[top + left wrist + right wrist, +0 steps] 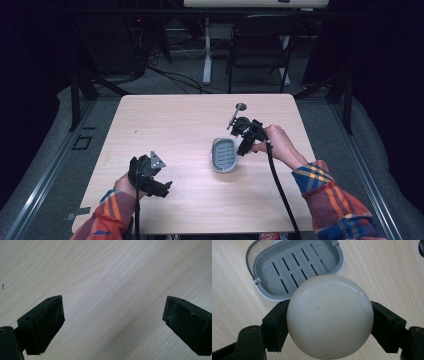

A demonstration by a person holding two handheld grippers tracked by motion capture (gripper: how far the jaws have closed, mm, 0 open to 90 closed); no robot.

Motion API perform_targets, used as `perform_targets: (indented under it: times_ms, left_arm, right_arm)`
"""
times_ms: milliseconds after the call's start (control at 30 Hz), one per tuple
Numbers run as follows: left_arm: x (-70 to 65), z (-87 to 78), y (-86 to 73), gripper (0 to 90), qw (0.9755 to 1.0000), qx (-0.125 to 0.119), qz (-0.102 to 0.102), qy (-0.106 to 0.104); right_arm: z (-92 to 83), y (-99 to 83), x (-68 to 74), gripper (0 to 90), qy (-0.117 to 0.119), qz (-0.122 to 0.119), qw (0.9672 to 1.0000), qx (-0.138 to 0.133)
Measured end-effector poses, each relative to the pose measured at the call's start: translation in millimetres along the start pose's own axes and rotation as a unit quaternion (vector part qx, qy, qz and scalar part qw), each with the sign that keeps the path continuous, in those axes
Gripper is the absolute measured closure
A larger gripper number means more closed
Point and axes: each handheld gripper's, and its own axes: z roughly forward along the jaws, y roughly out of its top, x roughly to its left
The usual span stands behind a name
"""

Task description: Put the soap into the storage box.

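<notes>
Right gripper (329,322): clamped on round cream soap (329,317), above grey slotted soap dish (297,265); left gripper (113,322): jaws apart, over bare table (112,277).

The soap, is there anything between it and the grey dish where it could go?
Nothing visible is in the way. The right gripper is shut on the round soap, held just above the grey soap dish. The dish's slotted tray lies bare, and only bare table lies around it.
</notes>
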Motion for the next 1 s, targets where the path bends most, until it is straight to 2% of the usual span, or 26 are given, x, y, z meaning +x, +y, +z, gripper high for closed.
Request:
perform_targets:
  times_ms: [200,500,1000]
  left_arm:
    - [-0.1,-0.1,-0.2,3.7,1.0,0.0,0.0,-0.001]
    - [0.1,-0.3,-0.4,3.7,1.0,-0.001,0.001,-0.002]
    - [0.0,-0.4,-0.5,3.8,1.0,0.0,0.001,-0.002]
  right_arm:
    - [-1.5,13.9,2.8,24.2,0.0,-0.013,0.9999,0.008]
    - [10.0,34.8,10.2,24.2,0.01,-0.029,0.9995,0.013]
    - [24.8,51.1,13.9,24.2,0.016,-0.039,0.9988,0.026]
